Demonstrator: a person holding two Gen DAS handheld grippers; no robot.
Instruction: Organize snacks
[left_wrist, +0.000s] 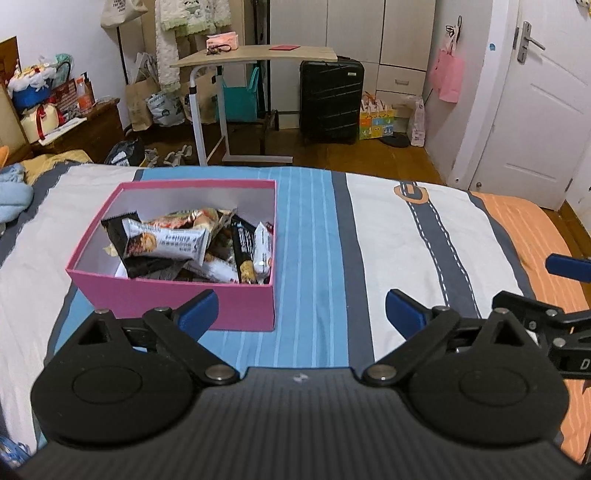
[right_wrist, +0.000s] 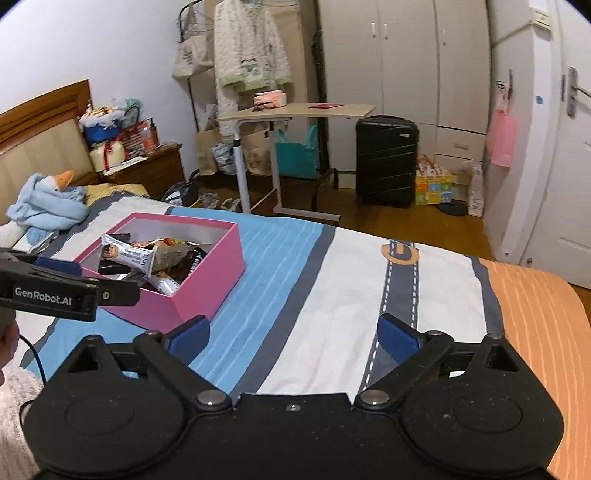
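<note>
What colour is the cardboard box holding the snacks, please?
Pink cardboard box outside, pale inside; clearest in the left wrist view.

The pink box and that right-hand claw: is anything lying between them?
Nothing but bare striped bedsheet in the right wrist view; the snacks sit inside the pink box, and the right gripper is open and empty.

Open bedspread to the right of the box, clutter only at the edges

The pink box (left_wrist: 173, 299) stands on the bed (left_wrist: 314, 258) with its top open; snack packets (left_wrist: 166, 243) fill it nearly to the rim. To its right, the striped spread lies flat and bare as far as the orange edge. Both pairs of tongs, left (left_wrist: 299, 314) and right (right_wrist: 293, 338), stand wide apart with nothing between them. The right tongs intrude at the left view's right edge. A blue blanket (right_wrist: 48, 206) is bunched by the headboard, seemingly well apart from the box.
</note>
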